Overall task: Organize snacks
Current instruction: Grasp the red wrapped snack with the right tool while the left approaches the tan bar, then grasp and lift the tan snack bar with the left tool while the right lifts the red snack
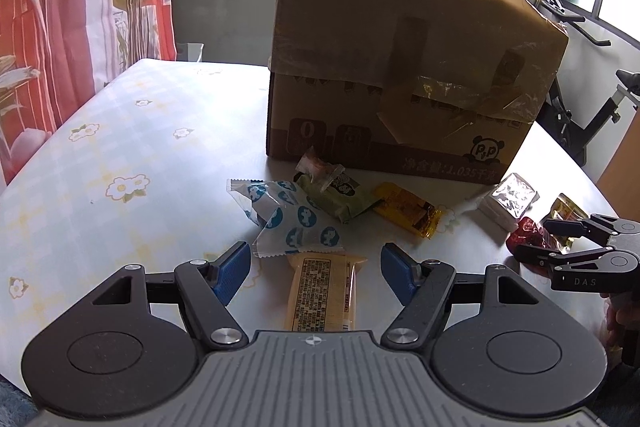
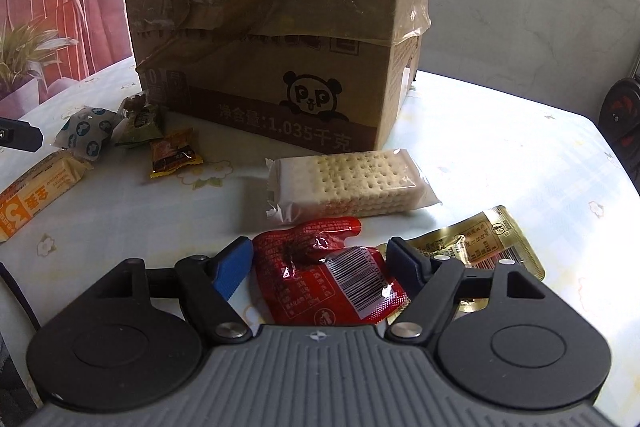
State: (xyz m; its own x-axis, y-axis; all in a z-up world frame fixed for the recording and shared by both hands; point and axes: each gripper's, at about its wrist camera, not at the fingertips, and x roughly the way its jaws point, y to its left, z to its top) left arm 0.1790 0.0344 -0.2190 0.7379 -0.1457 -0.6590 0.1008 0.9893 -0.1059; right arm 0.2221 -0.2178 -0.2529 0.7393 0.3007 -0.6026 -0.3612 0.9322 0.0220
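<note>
Left wrist view: your left tongs (image 1: 316,265) stand open over the desk (image 1: 120,155), pads clear of everything. A pale yellow bar (image 1: 322,293) lies lengthwise between them, untouched on both sides. Just beyond it, two blue-and-white packets (image 1: 286,217) overlap; a green packet (image 1: 340,197) and an amber packet (image 1: 408,209) sit next in the row, near the foot of the taped cardboard box (image 1: 400,47). The box stands closed on the desk, panda logo low on its front. Right tongs (image 1: 532,241) show at the right edge, by a red pouch (image 1: 528,229).

Right wrist view: your right tongs (image 2: 320,261) are open, no pad pressing. The red pouch (image 2: 332,279) lies flat on the desk (image 2: 500,147) between the jaws, barcode up. A gold pouch (image 2: 484,239) lies just beside it on the right, partly under the right finger. A clear-wrapped cracker pack (image 2: 352,183) rests ahead, between the pouches and the box (image 2: 280,27). The yellow bar (image 2: 36,191) and the smaller packets sit off to the left, well apart from the pouches.

Floral cloth covers the desk.
</note>
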